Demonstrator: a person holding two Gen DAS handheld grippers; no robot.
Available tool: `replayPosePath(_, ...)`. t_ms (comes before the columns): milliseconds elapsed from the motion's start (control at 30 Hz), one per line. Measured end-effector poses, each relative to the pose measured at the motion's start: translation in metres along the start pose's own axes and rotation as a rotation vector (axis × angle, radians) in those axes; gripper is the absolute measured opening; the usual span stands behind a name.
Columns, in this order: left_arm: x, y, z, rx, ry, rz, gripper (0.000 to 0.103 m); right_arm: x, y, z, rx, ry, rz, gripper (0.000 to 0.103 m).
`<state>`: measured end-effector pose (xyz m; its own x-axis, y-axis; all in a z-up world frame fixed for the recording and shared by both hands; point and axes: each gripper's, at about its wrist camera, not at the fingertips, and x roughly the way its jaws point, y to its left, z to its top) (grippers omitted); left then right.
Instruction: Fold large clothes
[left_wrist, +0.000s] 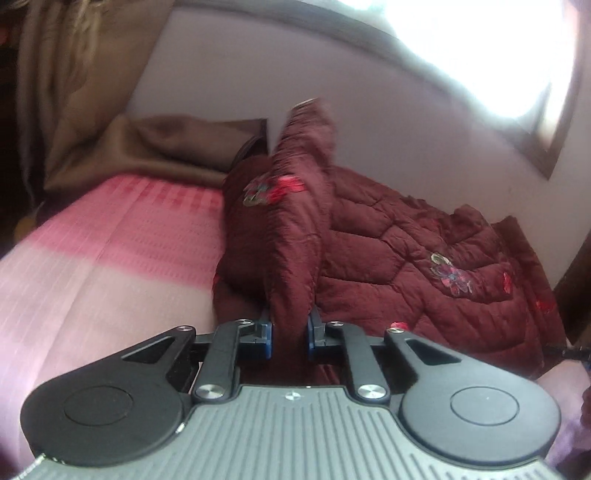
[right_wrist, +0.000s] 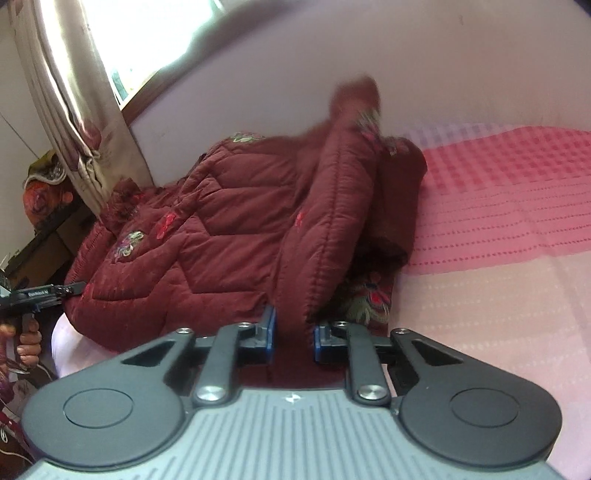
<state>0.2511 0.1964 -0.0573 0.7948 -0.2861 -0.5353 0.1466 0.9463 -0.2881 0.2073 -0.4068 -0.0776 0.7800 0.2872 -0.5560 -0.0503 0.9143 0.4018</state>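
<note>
A dark red quilted jacket (left_wrist: 399, 258) with embroidered flowers lies on a bed with a pink checked cover (left_wrist: 122, 236). My left gripper (left_wrist: 290, 325) is shut on a raised fold of the jacket, which stands up between its blue pads. In the right wrist view the jacket (right_wrist: 207, 229) lies left of centre. My right gripper (right_wrist: 293, 332) is shut on a lifted sleeve-like fold that rises up and away from it. The other gripper (right_wrist: 40, 293) shows at the left edge, held by a hand.
A brown cloth (left_wrist: 159, 147) is heaped at the head of the bed against the pale wall. A bright window (left_wrist: 480, 55) is above, with a curtain (right_wrist: 74, 110) beside it. Dark furniture (right_wrist: 40, 243) stands past the bed's edge. The pink bed cover (right_wrist: 498, 229) spreads right of the jacket.
</note>
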Motion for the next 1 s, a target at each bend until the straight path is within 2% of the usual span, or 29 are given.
replayPosePath(167,-0.022,0.016,-0.028,-0.131,0.044,0.005,0.018,-0.015,-0.005,-0.021,0.016,0.06,0.035,0.016)
replayPosePath(233,-0.023,0.022,-0.039,-0.159,0.045,0.018,0.027,-0.015,-0.007,-0.031,0.034,0.081,0.042,0.016)
replayPosePath(300,-0.022,0.032,-0.044,-0.199,0.028,-0.002,0.03,-0.011,-0.016,-0.039,0.091,0.097,0.06,0.018)
replayPosePath(400,-0.023,0.035,-0.034,-0.216,0.004,0.01,0.036,-0.012,-0.03,-0.037,0.204,0.083,0.083,0.024)
replayPosePath(433,-0.031,0.03,-0.031,-0.204,-0.016,0.032,0.047,-0.018,-0.029,-0.032,0.203,0.063,0.076,0.026)
replayPosePath(533,-0.059,0.015,-0.018,-0.134,-0.124,0.083,0.063,-0.045,-0.005,-0.013,0.061,-0.041,-0.026,0.028)
replayPosePath(600,-0.071,0.002,-0.005,-0.086,-0.187,0.1,0.065,-0.061,0.017,0.004,-0.055,-0.122,-0.086,0.028)
replayPosePath(700,-0.068,-0.022,0.016,-0.005,-0.227,0.073,0.062,-0.063,0.052,0.034,-0.191,-0.185,-0.061,0.028)
replayPosePath(733,-0.06,-0.031,0.025,0.017,-0.226,0.056,0.056,-0.056,0.064,0.044,-0.231,-0.192,-0.061,0.028)
replayPosePath(800,-0.037,-0.048,0.04,0.069,-0.215,0.005,0.055,-0.031,0.087,0.063,-0.337,-0.191,-0.074,0.028)
replayPosePath(867,-0.008,-0.062,0.055,0.141,-0.206,0.023,0.055,0.0,0.104,0.077,-0.433,-0.186,-0.094,0.028)
replayPosePath(933,0.022,-0.069,0.067,0.169,-0.203,0.036,0.055,0.036,0.111,0.092,-0.446,-0.153,-0.129,0.028)
replayPosePath(1000,0.045,-0.066,0.077,0.151,-0.232,0.047,0.056,0.064,0.11,0.103,-0.426,-0.133,-0.162,0.028)
